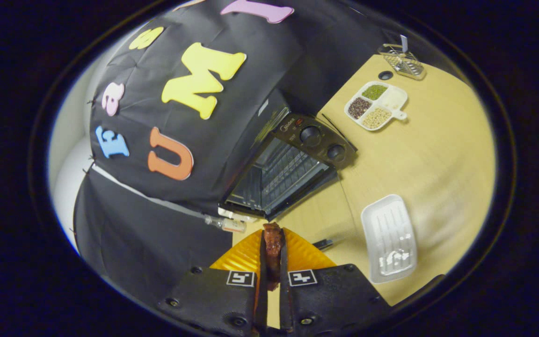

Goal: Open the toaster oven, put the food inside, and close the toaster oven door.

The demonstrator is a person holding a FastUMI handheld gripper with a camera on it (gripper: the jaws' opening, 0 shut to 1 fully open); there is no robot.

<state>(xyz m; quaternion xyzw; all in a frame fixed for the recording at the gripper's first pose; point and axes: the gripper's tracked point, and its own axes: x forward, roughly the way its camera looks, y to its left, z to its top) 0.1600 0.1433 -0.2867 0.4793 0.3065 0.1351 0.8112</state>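
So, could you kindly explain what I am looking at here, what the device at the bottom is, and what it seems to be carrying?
This picture comes from a fisheye camera mounted on a handheld two-finger gripper, looking forward along its fingers; a person carries it, so no robot arm is involved. The fingers are closed on a reddish-brown piece of food, above an orange plate. Ahead on the wooden table stands the toaster oven, its door apparently already open, with the wire rack inside visible. Right of the fingers lies a white ridged tray. Beyond the oven sit a divided dish of beans and grains and a small wire basket. The view is tilted because the gripper is tilted.
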